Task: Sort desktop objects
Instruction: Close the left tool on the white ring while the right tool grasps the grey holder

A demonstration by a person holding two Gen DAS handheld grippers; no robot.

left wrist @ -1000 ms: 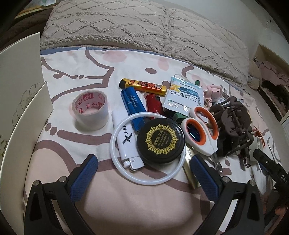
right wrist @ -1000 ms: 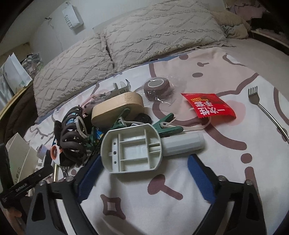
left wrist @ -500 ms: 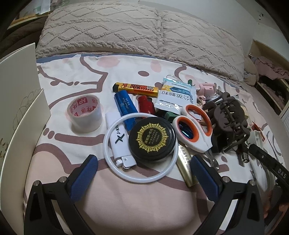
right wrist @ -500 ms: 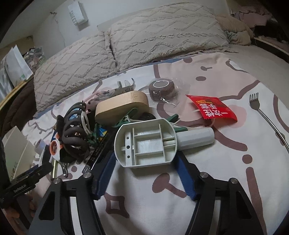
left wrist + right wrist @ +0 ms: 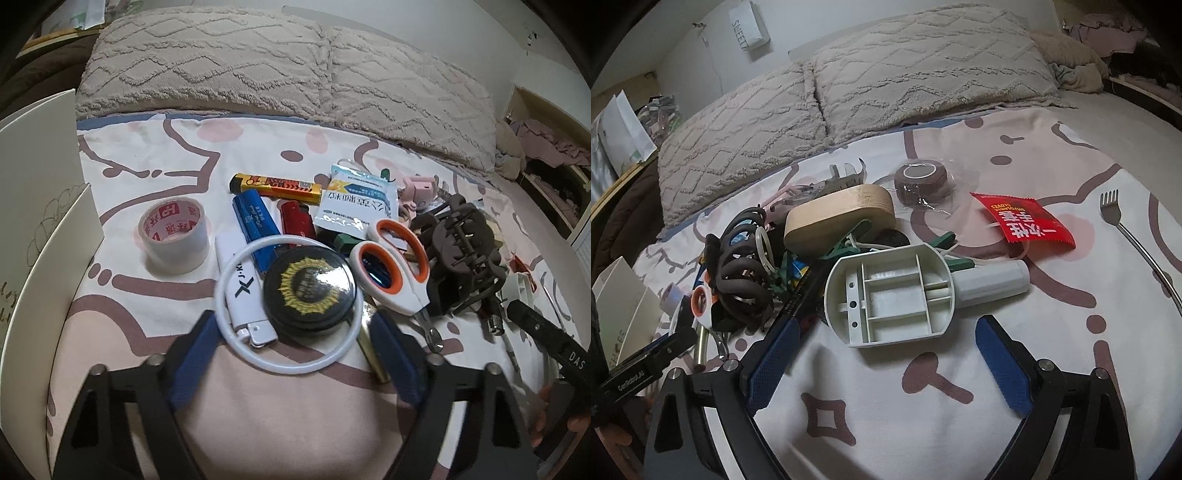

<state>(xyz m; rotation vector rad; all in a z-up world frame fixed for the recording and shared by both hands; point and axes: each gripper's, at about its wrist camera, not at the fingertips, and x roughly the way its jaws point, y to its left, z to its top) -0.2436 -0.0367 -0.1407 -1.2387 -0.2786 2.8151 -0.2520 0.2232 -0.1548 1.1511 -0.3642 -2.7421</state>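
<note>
Both cameras sit low behind their tongs, close over the bed (image 5: 155, 162), looking toward the pillows (image 5: 923, 74). The left wrist view faces the left end of the clutter; the right wrist view faces the right end. They share the middle — the dark hair claw (image 5: 461, 258) (image 5: 738, 284) and orange-handled scissors (image 5: 395, 266) (image 5: 700, 302).

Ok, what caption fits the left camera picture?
Open left gripper closing in on a white ring around a black tin.

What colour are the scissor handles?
White with orange inner rims; the scissors show best in the left wrist view.
</note>
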